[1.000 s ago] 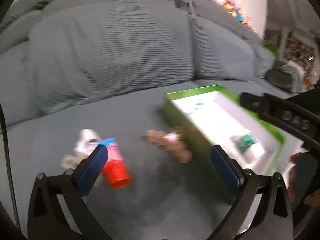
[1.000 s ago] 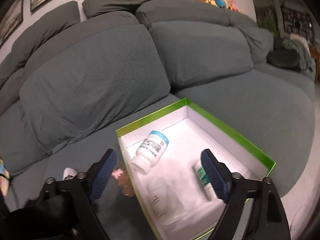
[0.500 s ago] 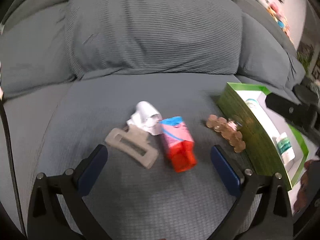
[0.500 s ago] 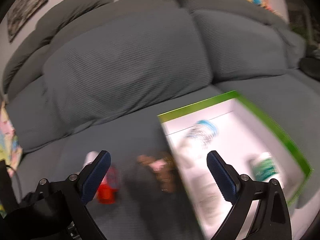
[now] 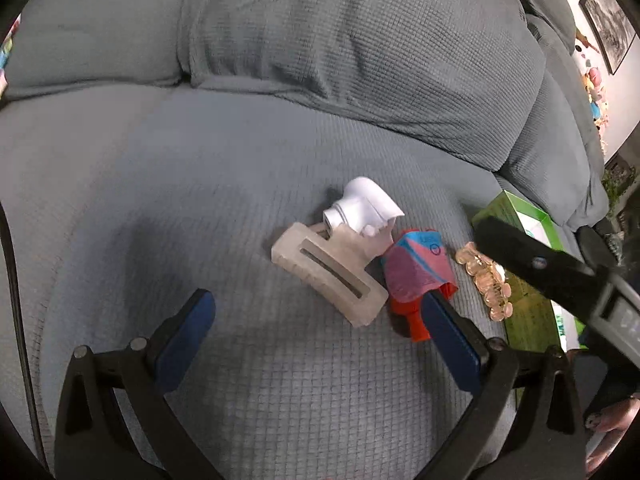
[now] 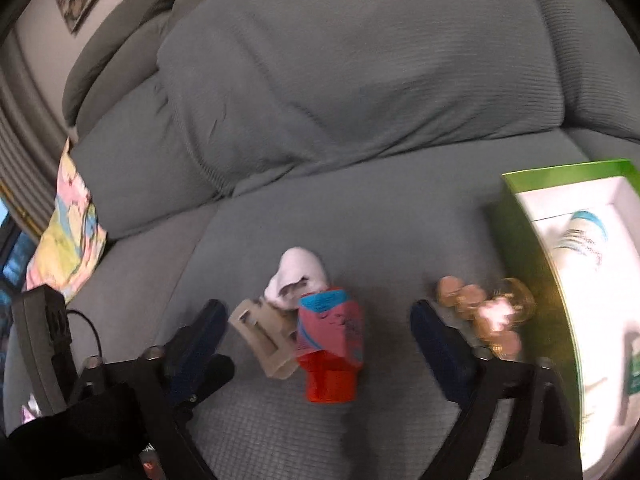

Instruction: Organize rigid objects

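On the grey sofa seat lie a white elbow-shaped plastic piece (image 5: 362, 206), a beige claw clip (image 5: 332, 276), a pink-and-blue pouch with a red cap (image 5: 416, 272) and an amber beaded clip (image 5: 486, 276). A green box (image 6: 520, 248) with a white inside holds a white bottle (image 6: 580, 240). My left gripper (image 5: 316, 308) hangs open just short of the beige clip (image 6: 264, 340), with the pouch by its right finger. My right gripper (image 6: 318, 314) is open and its jaws are closing. The pouch (image 6: 332, 332) lies between them, untouched by the pads. The amber clip (image 6: 480, 312) sits outside the right finger.
Big grey back cushions (image 5: 340, 40) rise behind the seat. A pastel patterned pillow (image 6: 68, 232) leans at the far left. The body of my right gripper (image 5: 536, 264) crosses in front of the green box (image 5: 508, 208). A hand (image 5: 608, 420) shows at the lower right.
Both views have swung left, away from the green box and onto the items on the seat. The right jaws stand narrower than before and now straddle the pouch.
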The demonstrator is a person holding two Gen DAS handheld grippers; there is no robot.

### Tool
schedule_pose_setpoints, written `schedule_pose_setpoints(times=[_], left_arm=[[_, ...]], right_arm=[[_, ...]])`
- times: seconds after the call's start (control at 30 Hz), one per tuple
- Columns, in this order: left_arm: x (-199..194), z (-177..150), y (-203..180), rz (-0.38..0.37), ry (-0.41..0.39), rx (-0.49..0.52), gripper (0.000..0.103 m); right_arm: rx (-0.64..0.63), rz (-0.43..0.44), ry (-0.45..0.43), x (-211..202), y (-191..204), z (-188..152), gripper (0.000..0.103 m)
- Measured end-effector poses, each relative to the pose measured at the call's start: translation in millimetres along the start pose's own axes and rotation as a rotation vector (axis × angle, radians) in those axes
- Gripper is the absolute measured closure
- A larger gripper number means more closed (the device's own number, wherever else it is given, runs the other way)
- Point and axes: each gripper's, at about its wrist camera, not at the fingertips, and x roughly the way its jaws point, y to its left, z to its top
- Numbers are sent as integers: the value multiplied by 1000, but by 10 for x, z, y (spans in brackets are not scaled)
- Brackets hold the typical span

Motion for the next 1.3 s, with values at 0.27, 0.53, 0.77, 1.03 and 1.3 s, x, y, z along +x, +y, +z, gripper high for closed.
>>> schedule_pose_setpoints(times=[0.27, 0.53, 0.77, 1.03, 1.3], left_arm=[[151, 32, 64, -46, 88, -43, 2], [244, 21, 138, -28, 137, -67, 3], [265, 14, 113, -45, 145, -66, 3], [303, -22, 18, -74, 137, -52, 6], [358, 6, 37, -74, 96, -73, 18]], right_arm=[[-48, 169, 152, 362, 350, -9, 45], [-45, 117, 231, 584, 389, -110, 45], [-79, 24, 219, 557, 383, -108, 45], [-55, -1, 209, 514, 300, -56, 45], [-51, 132, 243, 635, 402, -84, 46]])
